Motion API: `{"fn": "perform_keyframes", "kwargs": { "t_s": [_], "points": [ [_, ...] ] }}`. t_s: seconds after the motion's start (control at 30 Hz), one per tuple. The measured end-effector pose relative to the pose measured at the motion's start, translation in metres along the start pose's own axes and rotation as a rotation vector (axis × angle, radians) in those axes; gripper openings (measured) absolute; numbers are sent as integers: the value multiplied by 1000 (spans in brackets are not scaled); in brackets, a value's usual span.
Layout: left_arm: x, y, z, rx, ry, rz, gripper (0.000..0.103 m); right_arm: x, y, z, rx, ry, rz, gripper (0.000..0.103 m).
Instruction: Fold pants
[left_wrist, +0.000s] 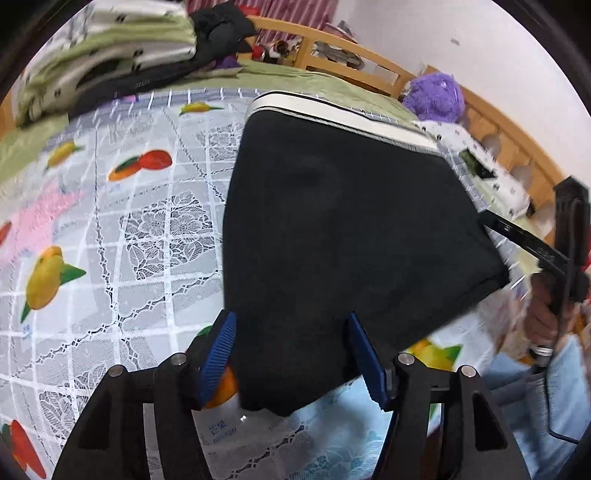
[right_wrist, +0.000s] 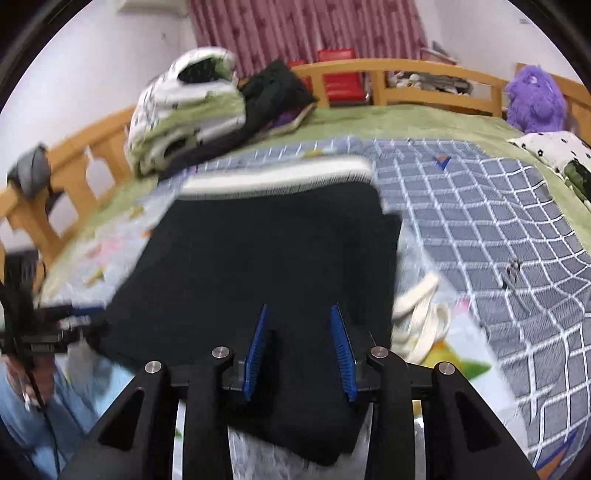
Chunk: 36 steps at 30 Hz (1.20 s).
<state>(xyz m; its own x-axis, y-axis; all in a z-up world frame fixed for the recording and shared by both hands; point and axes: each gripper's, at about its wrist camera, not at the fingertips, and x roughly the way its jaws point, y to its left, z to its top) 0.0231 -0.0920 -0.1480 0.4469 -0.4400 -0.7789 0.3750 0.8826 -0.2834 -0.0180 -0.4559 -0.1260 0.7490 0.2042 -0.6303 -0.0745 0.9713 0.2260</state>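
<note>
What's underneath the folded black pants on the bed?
The black pants lie on a lace-patterned sheet printed with fruit; a white striped layer pokes out beyond their far edge. Anything directly beneath the pants is covered.

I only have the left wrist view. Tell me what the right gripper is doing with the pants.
Observer: The right gripper stands open over the near edge of the folded black pants; its blue pads are apart and press on nothing.
Operator: Report what lies to the right of the pants; my view cuts that off.
Observer: Cream drawstrings lie loose on the cloth there, just off the fold's right edge.
Operator: Describe the cloth further right.
Observer: A grey cover with a white grid spreads to the bed's far side.
</note>
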Motion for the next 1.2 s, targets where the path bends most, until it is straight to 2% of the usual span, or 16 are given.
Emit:
{"fn": "perform_keyframes", "kwargs": {
  "t_s": [0.07, 0.17, 0.33, 0.37, 0.4, 0.47, 0.57, 0.6, 0.67, 0.77, 0.87, 0.93, 0.97, 1.03, 1.13, 1.2],
  "points": [
    [2, 9, 11, -36, 5, -17, 61, 6, -8, 23, 25, -46, -38, 47],
    [3, 18, 25, -38, -18, 24, 61, 30, -15, 58, 44, -38, -84, 47],
    [2, 29, 47, -41, -34, 43, 61, 85, -30, 88, 77, 79, -125, 50],
    [1, 32, 50, -42, -38, 39, 61, 94, -31, 87, 69, 101, -145, 44],
    [1, 31, 52, -41, -42, 39, 61, 96, -30, 85, 53, 102, -158, 30],
    [1, 32, 57, -34, -55, 42, 61, 85, -26, 83, 20, 79, -149, 13],
    [-1, 31, 64, -21, -76, 35, 61, 45, -41, 88, 132, -14, -9, 12],
    [0, 30, 67, -17, -80, 33, 61, 36, -42, 86, 135, -35, -28, 12],
    [4, 25, 73, -4, -80, 32, 61, 39, -40, 78, 83, -5, -116, 12],
    [16, 16, 81, 18, -59, 24, 61, 68, -53, 59, 127, 94, -159, 19],
    [31, 16, 86, -9, -29, 16, 61, 55, -59, 61, 173, 90, -104, 28],
    [41, 21, 86, -40, 1, -3, 61, 35, -62, 55, 191, 71, -85, 46],
    [47, 25, 85, -53, 14, -14, 61, 23, -62, 48, 189, 56, -81, 59],
    [58, 32, 82, -73, 38, -26, 61, 16, -64, 31, 191, 70, -70, 61],
    [71, 40, 79, -88, 59, -83, 61, 33, -68, 12, 205, 153, -35, 60],
    [76, 44, 79, -104, 64, -121, 61, 43, -75, 8, 256, 145, 17, 60]
  ]
}}
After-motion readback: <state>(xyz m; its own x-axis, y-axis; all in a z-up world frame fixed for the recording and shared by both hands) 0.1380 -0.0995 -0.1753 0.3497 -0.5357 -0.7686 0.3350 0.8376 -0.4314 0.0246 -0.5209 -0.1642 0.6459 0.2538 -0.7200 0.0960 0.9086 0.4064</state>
